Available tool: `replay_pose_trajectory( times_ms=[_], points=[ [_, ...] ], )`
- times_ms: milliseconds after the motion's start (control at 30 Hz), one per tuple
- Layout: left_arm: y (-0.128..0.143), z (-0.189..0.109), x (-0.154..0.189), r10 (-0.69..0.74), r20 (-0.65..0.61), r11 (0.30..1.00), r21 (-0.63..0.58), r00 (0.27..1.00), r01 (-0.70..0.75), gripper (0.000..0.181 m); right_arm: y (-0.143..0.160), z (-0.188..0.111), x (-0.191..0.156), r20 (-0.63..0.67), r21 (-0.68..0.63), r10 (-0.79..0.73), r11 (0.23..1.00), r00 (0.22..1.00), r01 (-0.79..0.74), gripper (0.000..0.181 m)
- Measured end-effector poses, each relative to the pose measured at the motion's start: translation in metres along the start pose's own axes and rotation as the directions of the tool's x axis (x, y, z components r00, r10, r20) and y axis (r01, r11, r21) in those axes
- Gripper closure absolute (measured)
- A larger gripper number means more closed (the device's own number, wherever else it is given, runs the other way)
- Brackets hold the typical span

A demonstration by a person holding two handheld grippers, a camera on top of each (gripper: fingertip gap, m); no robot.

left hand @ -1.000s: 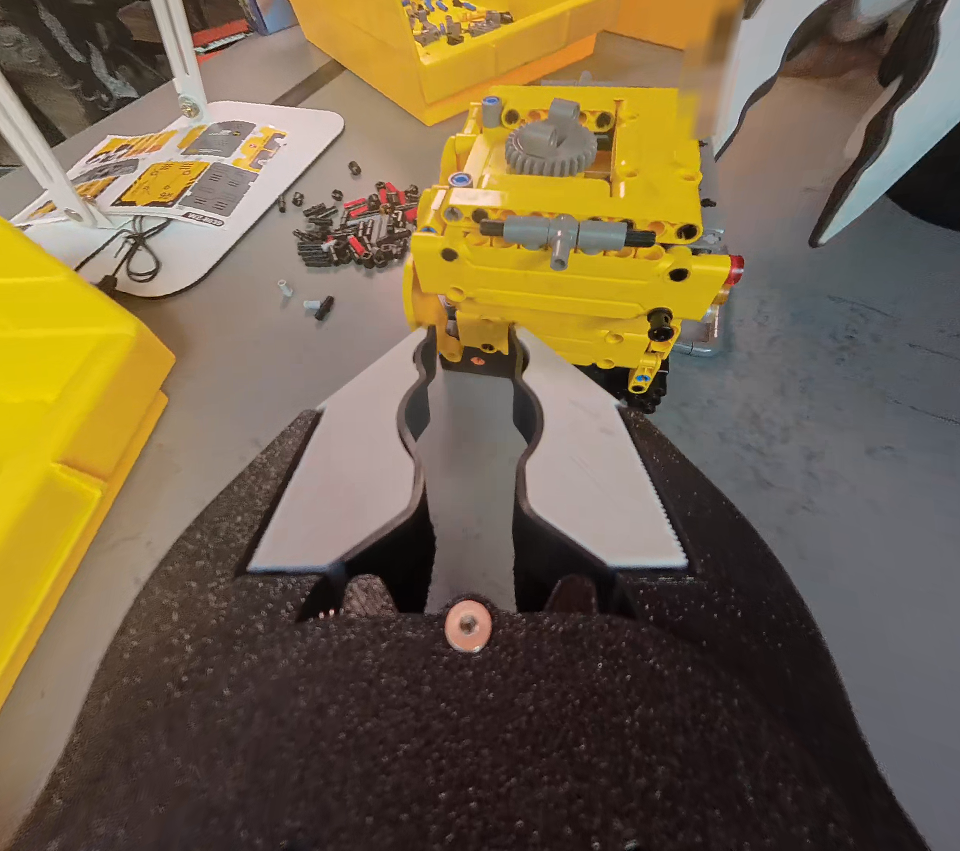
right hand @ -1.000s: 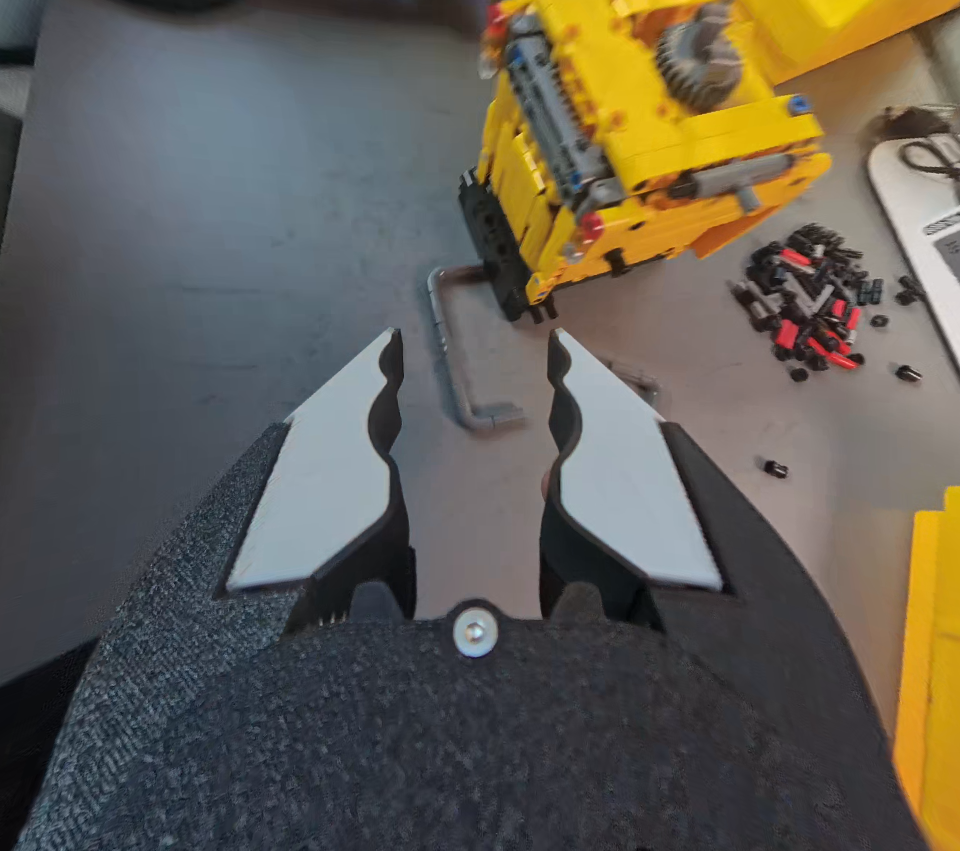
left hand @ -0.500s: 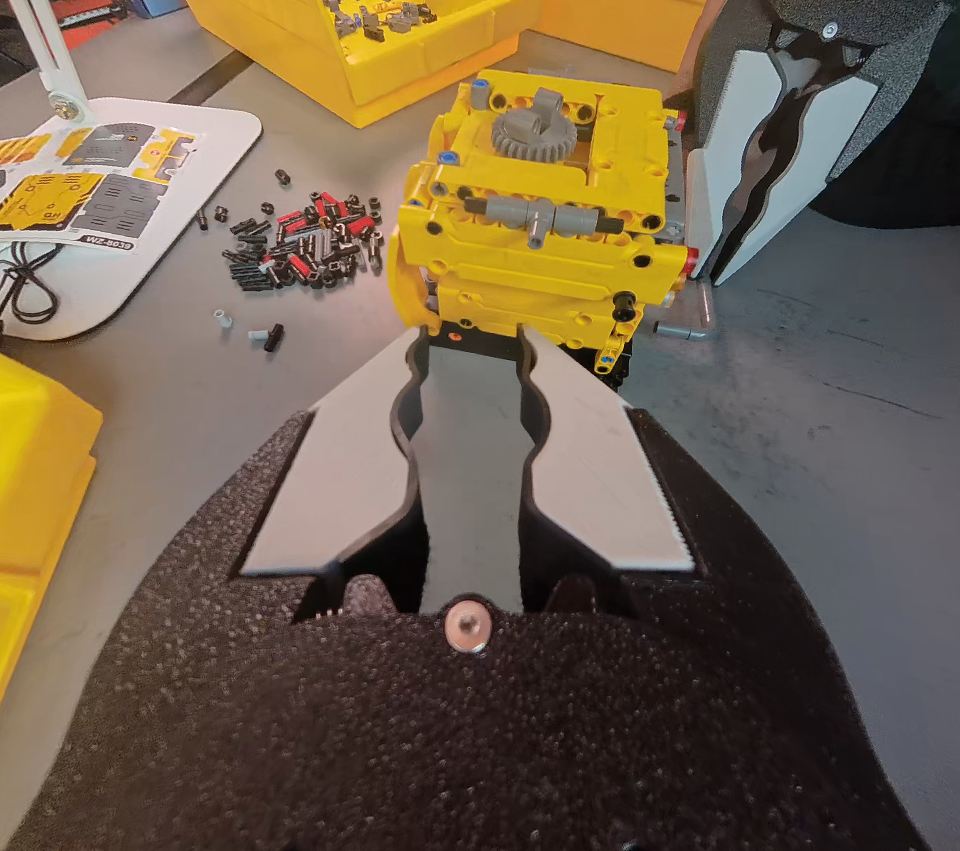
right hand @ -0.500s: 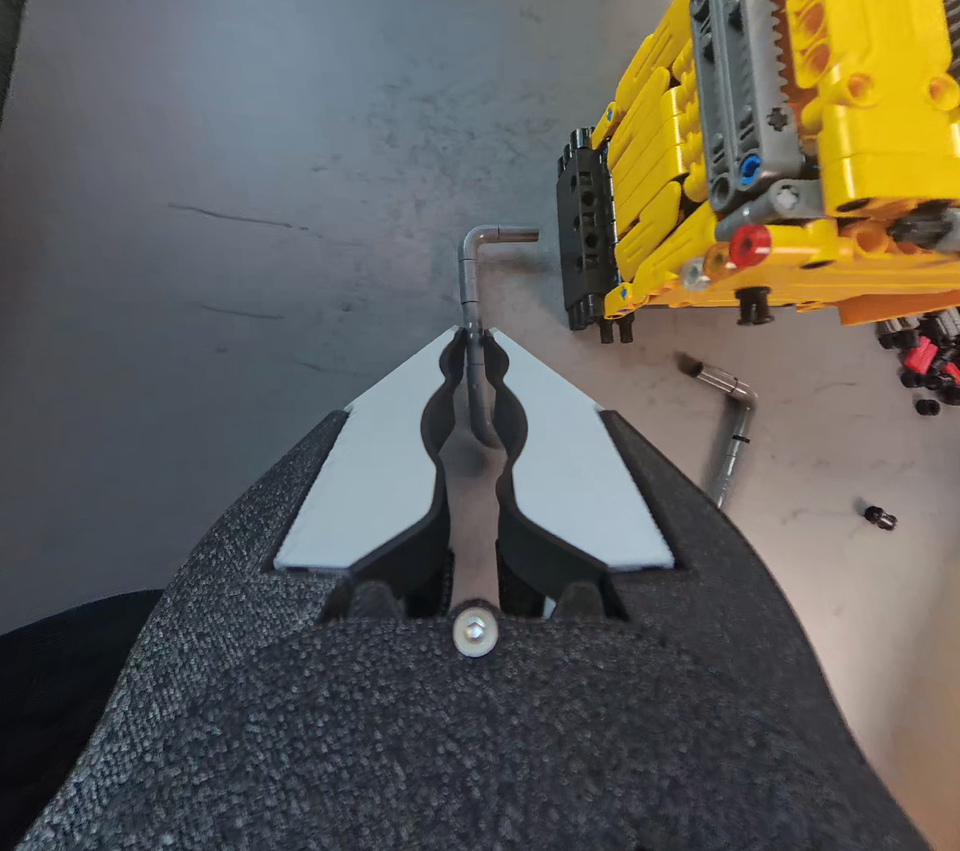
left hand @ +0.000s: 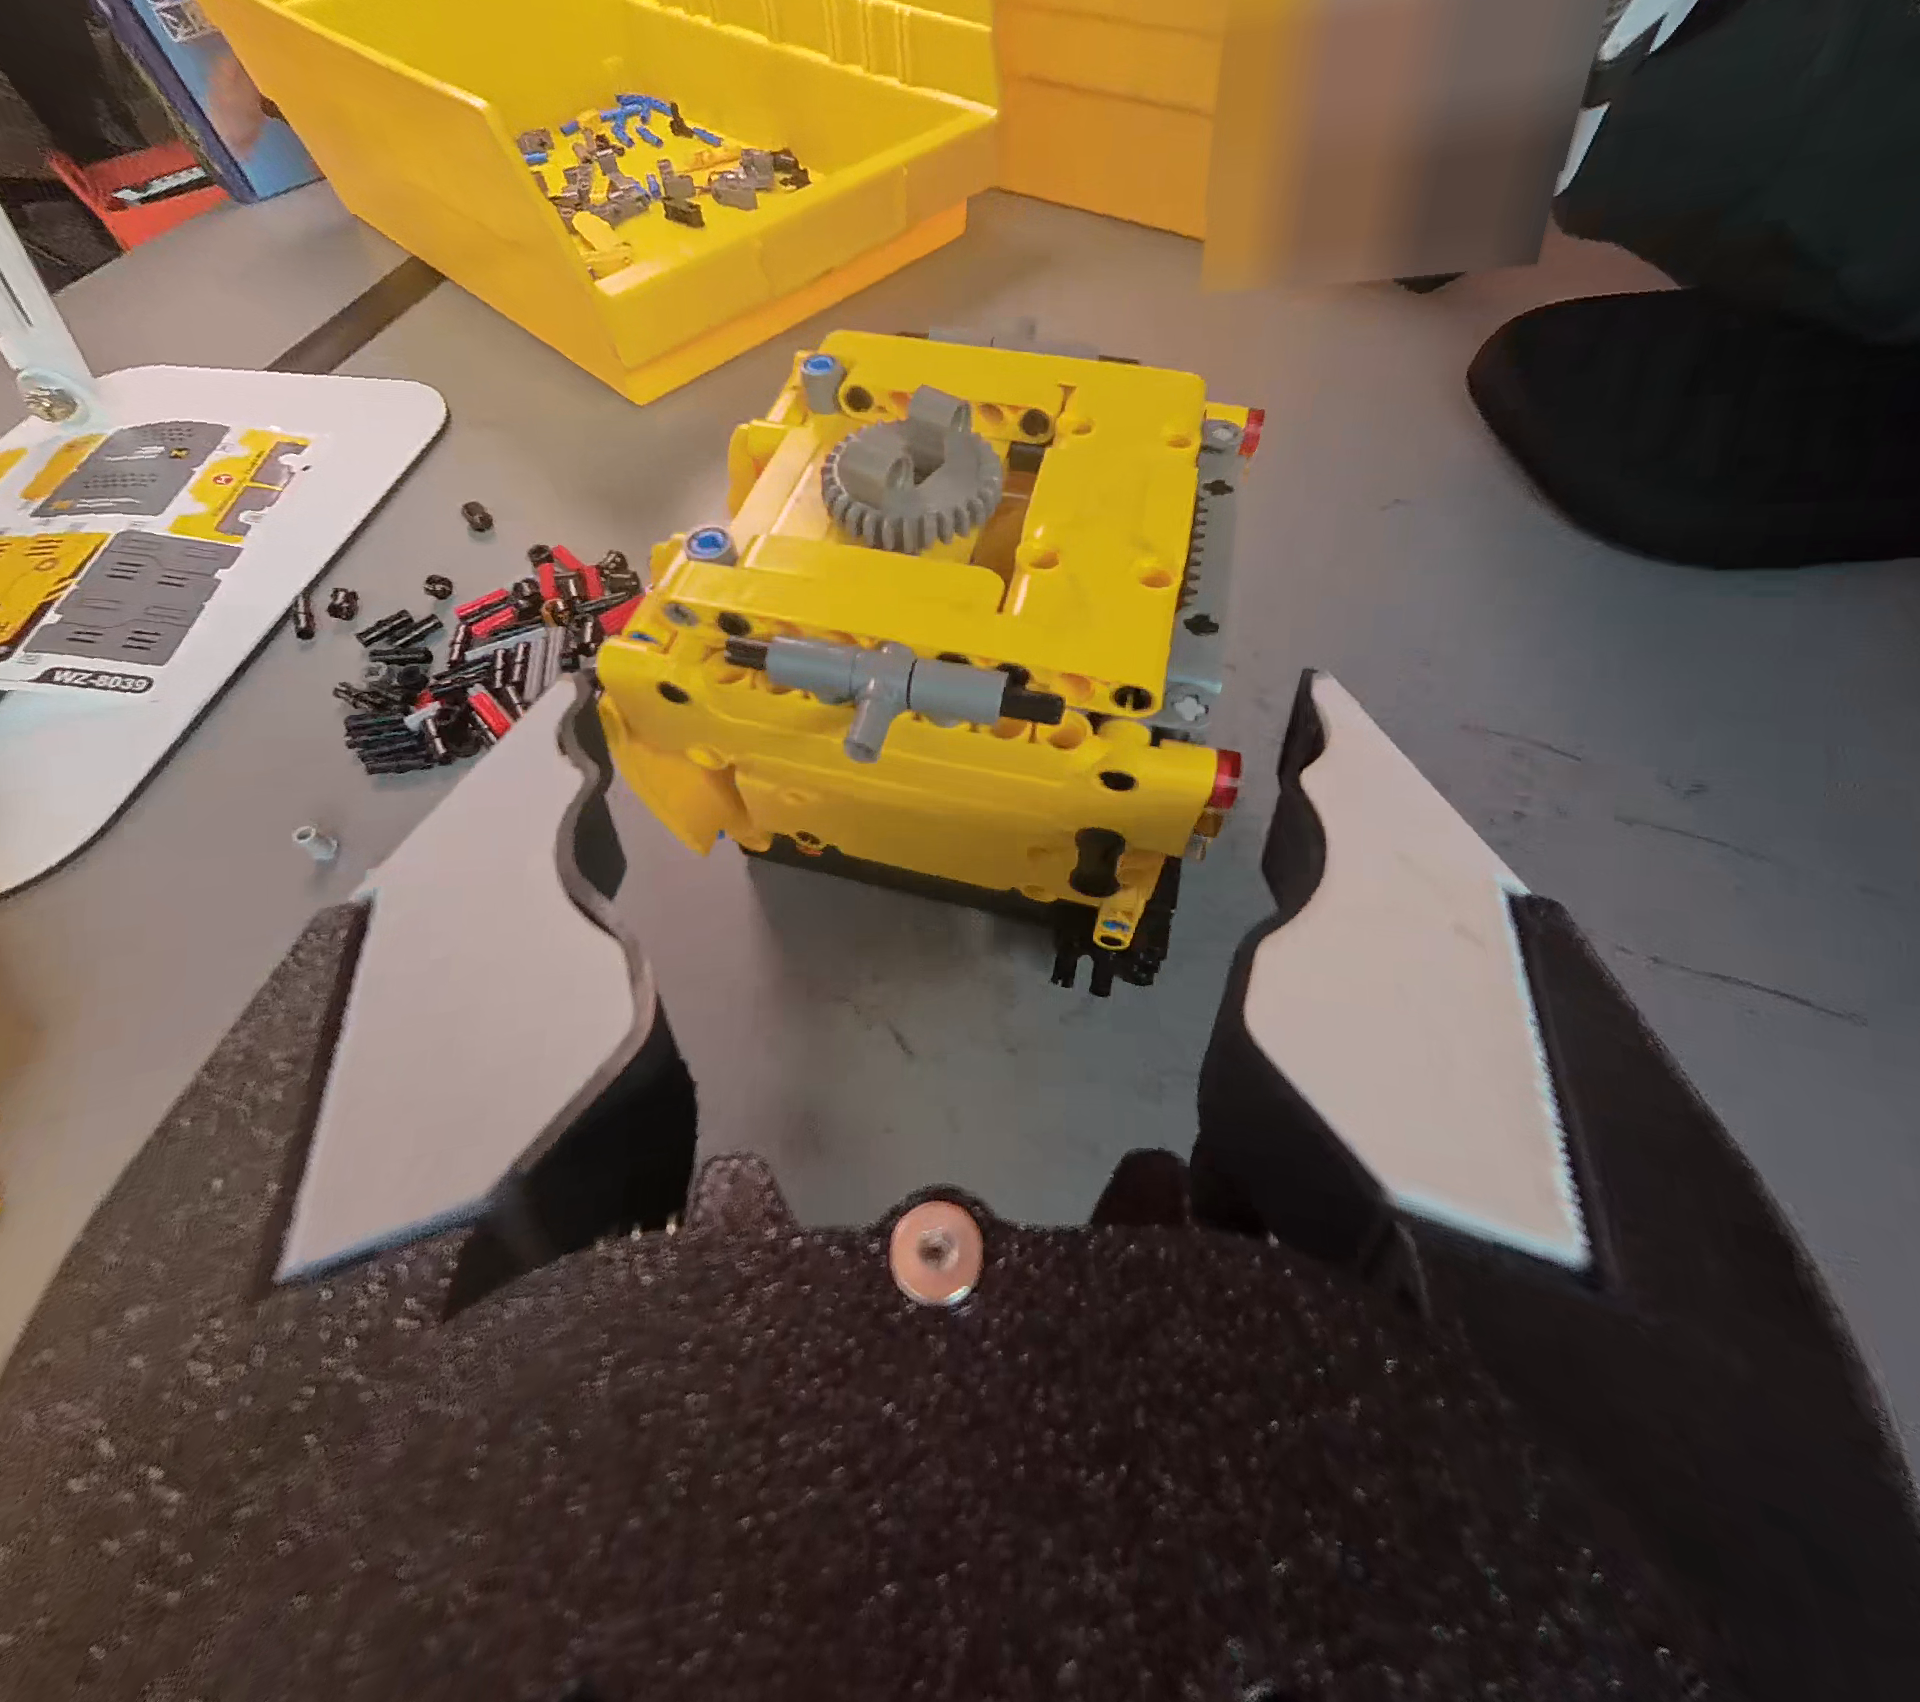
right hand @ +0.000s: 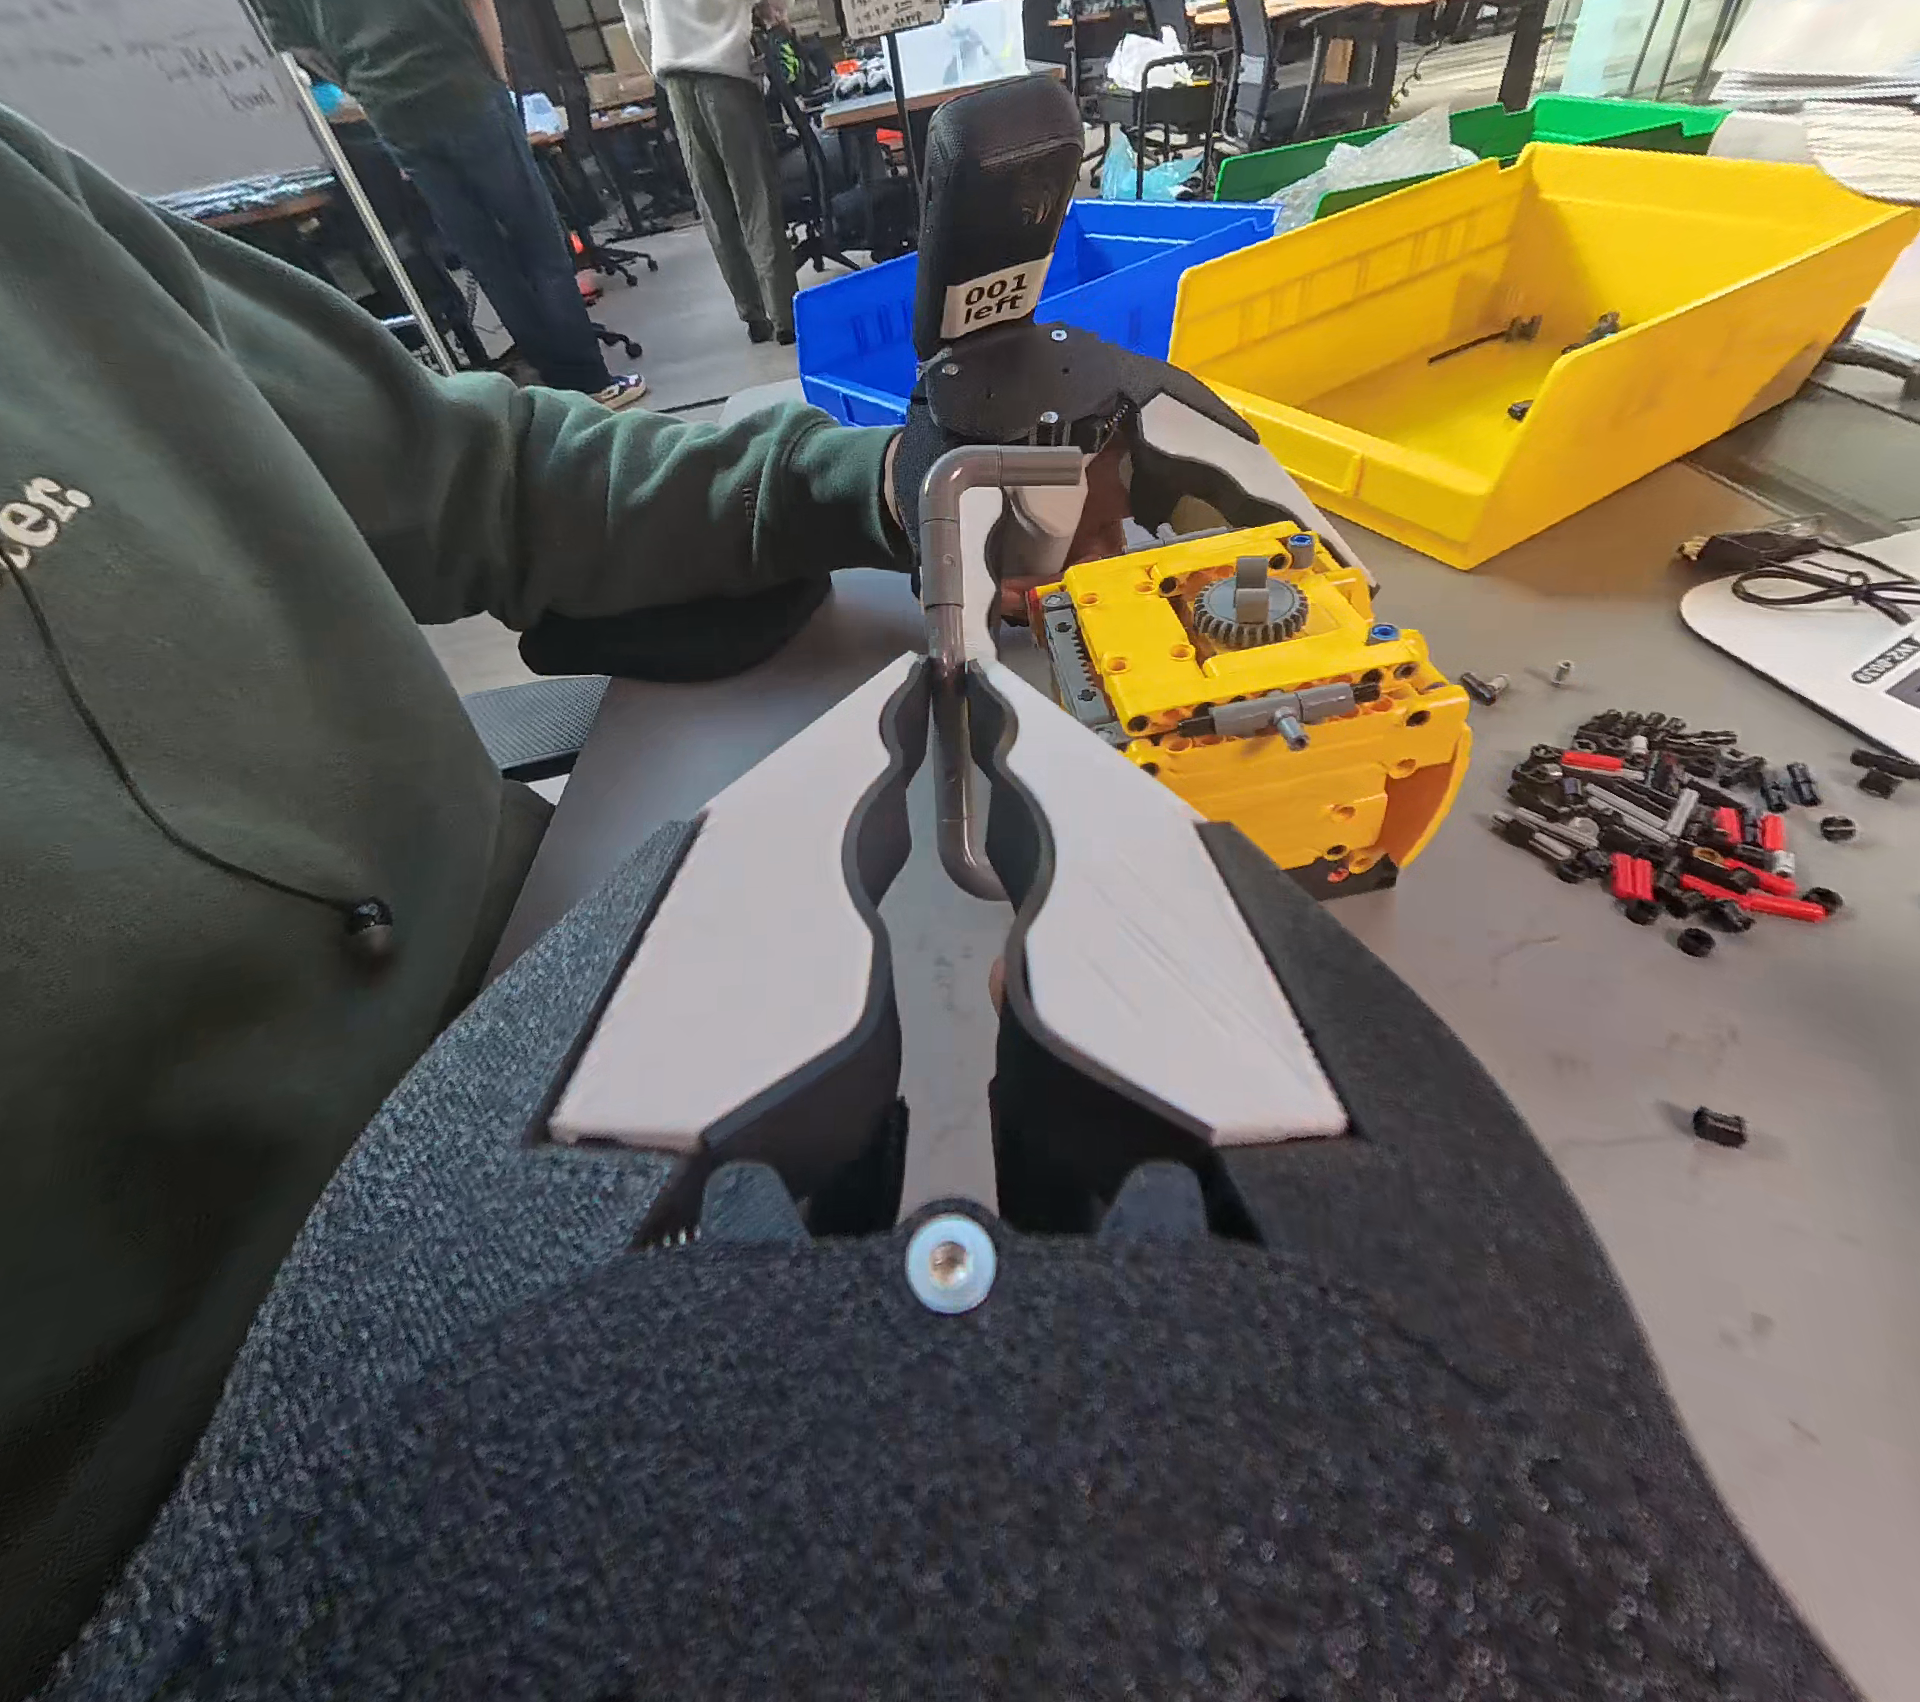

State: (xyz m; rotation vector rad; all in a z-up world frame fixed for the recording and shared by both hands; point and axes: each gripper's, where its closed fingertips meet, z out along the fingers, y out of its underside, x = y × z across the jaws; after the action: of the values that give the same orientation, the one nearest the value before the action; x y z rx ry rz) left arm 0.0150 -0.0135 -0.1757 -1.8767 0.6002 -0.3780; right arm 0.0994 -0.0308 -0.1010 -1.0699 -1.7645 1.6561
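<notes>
A yellow brick-built model [left hand: 935, 613] with a grey gear [left hand: 914, 489] on top stands on the grey table. My left gripper [left hand: 945, 696] is open wide and empty, with its fingertips on either side of the model's near end. My right gripper [right hand: 948, 670] is shut on a grey bent tube [right hand: 945, 530] and holds it upright in the air, its hooked end uppermost. The model also shows in the right wrist view [right hand: 1247, 717], just right of the tube. One of the left gripper's fingers [right hand: 1216, 457] shows behind the model.
A pile of black and red pins [left hand: 468, 665] lies left of the model. A yellow bin [left hand: 436, 52] with small parts stands behind it, and an instruction sheet [left hand: 135, 551] lies at the left. More bins [right hand: 1351, 281] stand at the table's far side. A green sleeve [right hand: 416, 489] reaches across.
My left gripper has opened wide from a narrow gap at the model's base. My right gripper closed on the grey tube lying on the table and lifted it into the air.
</notes>
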Motion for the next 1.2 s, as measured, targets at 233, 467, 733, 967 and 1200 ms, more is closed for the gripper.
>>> replay_pose_trajectory(
  times_ms=[233, 467, 733, 967, 1200],
  points=[
    [0.003, 0.000, 0.006, 0.008, 0.019, 0.999, -0.035, 1.000, -0.008, 0.065, 0.000, 0.005, 0.001, 0.044, 0.032, 0.086, 0.996, 0.995, -0.087, 0.175],
    [0.007, -0.009, 0.049, 0.019, -0.004, 0.997, -0.075, 1.000, -0.019, 0.061, -0.010, 0.000, -0.002, 0.043, 0.052, 0.108, 0.993, 0.993, -0.110, 0.175],
    [-0.041, -0.062, 0.041, -0.019, -0.124, 0.989, 0.146, 0.992, 0.037, 0.098, -0.032, 0.006, -0.005, 0.122, 0.022, 0.140, 0.989, 0.983, -0.144, 0.175],
    [-0.087, -0.074, 0.046, 0.298, 0.019, 0.935, 0.195, 0.954, -0.296, 0.139, -0.028, 0.043, -0.012, 0.246, -0.140, 0.246, 0.966, 0.937, -0.217, 0.175],
    [-0.083, -0.071, 0.049, 0.399, 0.072, 0.911, 0.082, 0.914, -0.404, 0.171, -0.029, 0.054, -0.020, 0.299, -0.193, 0.344, 0.935, 0.890, -0.296, 0.175]
  ],
)
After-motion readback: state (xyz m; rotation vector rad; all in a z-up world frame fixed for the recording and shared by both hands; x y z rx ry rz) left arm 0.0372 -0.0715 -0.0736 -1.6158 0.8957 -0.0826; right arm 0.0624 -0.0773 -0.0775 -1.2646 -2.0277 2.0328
